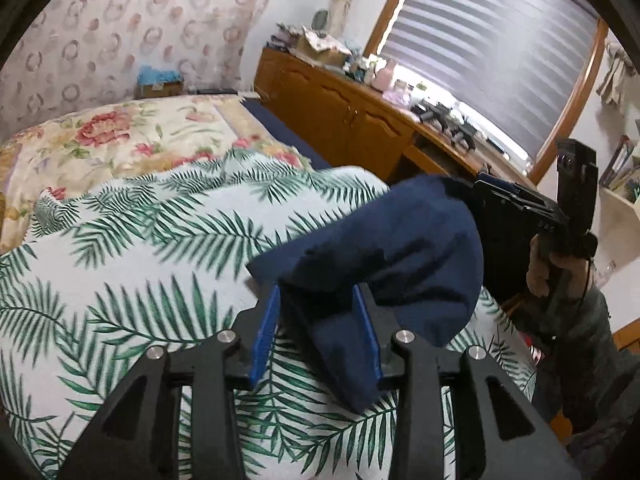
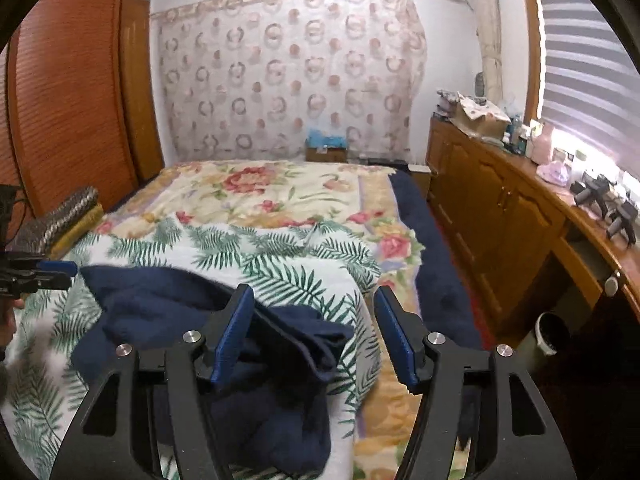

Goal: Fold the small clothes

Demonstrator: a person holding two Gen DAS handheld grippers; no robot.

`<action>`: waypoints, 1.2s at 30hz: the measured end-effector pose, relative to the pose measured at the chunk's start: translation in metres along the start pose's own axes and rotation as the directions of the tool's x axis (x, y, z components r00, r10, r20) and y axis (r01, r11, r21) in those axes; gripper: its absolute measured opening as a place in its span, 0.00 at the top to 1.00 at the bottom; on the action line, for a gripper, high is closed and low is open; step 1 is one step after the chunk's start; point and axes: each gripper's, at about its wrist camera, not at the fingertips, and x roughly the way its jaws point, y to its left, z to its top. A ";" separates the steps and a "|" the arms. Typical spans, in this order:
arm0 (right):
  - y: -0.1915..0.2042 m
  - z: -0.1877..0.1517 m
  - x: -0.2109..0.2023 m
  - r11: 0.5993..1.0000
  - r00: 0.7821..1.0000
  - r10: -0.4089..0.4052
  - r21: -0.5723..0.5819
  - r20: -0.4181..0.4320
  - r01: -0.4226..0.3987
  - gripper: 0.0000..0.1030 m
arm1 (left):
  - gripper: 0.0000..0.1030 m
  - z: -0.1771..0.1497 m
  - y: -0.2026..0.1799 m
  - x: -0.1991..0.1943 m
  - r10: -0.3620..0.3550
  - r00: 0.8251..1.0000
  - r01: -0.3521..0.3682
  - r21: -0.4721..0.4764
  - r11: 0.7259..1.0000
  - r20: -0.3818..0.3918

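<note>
- The navy garment (image 2: 224, 352) lay bunched on the palm-leaf sheet (image 1: 132, 248), which covered the near part of the bed; the flowered blanket (image 2: 280, 188) stretched toward the far wall.
- The left tongs (image 1: 318, 332) stood part open, blue pads on either side of a fold of the navy cloth. The cloth passed between them, but I could not tell whether the pads pressed it or only flanked it.
- In the right wrist view the right tongs (image 2: 316, 336) gaped wide. The left pad (image 2: 232, 340) lay against the garment's near right edge; the other hung apart over the sheet and blanket, so nothing was gripped.
- In the left wrist view the same right tongs (image 1: 496, 196) showed at the far right, tips at the raised hump of the cloth, held in the person's hand (image 1: 560, 264).
- Seen from the right wrist, the left tongs' tips (image 2: 52, 272) met the garment's far left corner.
- By my reading, the step in hand was taking hold of two edges, before any crease was laid; the garment looked crumpled, not yet folded.
- The next move likely called for the right tongs to close on the near edge, then both to lift and spread the cloth flat.
- A wooden dresser (image 2: 492, 200) stood along the right wall, well apart from the work.
</note>
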 end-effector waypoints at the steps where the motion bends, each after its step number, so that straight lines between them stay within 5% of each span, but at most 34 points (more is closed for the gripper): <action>1: 0.000 -0.003 0.000 1.000 1.000 0.010 0.001 -0.009 -0.010 0.38 | 0.65 0.000 -0.001 0.005 0.001 1.000 -0.001 0.003 1.000 -0.010; 7: 0.001 -0.028 0.025 0.997 0.990 0.081 0.011 -0.114 -0.080 0.38 | 0.65 0.018 -0.006 0.033 0.019 0.999 -0.018 0.029 0.999 -0.043; 11: -0.008 -0.027 0.050 0.990 0.982 0.134 0.058 -0.130 -0.128 0.38 | 0.65 0.029 0.000 0.046 0.067 0.997 -0.065 0.043 0.997 -0.037; 15: -0.016 -0.022 0.068 0.981 0.973 0.187 0.080 -0.138 -0.177 0.38 | 0.66 0.032 0.012 0.055 0.038 0.999 -0.038 0.011 0.999 -0.039; 19: -0.011 -0.018 0.070 0.964 0.956 0.264 0.068 -0.131 -0.257 0.86 | 0.96 0.032 0.015 0.053 0.026 0.999 -0.026 0.003 1.000 -0.029; 22: -0.015 -0.012 0.065 0.963 0.961 0.264 0.074 -0.088 -0.258 0.93 | 0.99 0.032 0.024 0.052 0.085 0.996 -0.085 -0.017 0.996 -0.026; 24: -0.023 -0.006 0.067 0.978 0.979 0.184 0.119 -0.086 -0.173 0.96 | 0.99 0.031 0.028 0.054 0.088 0.996 -0.089 -0.028 0.996 -0.035; 27: -0.027 -0.003 0.073 0.982 0.986 0.124 0.156 -0.115 -0.105 0.96 | 0.97 0.030 0.028 0.051 0.104 0.994 -0.105 -0.023 0.994 -0.031; 32: -0.016 -0.001 0.068 0.994 0.990 0.058 0.105 -0.128 -0.044 0.95 | 0.81 0.033 0.026 0.042 0.123 0.992 -0.123 -0.013 0.992 -0.024; 35: -0.015 0.001 0.058 0.994 0.992 0.057 0.096 -0.111 -0.047 0.79 | 0.71 0.033 0.024 0.033 0.112 0.994 -0.112 -0.005 0.994 -0.016; 36: -0.014 0.001 0.057 0.995 0.992 0.051 0.090 -0.115 -0.041 0.60 | 0.70 0.033 0.025 0.032 0.109 0.994 -0.110 -0.004 0.994 -0.017</action>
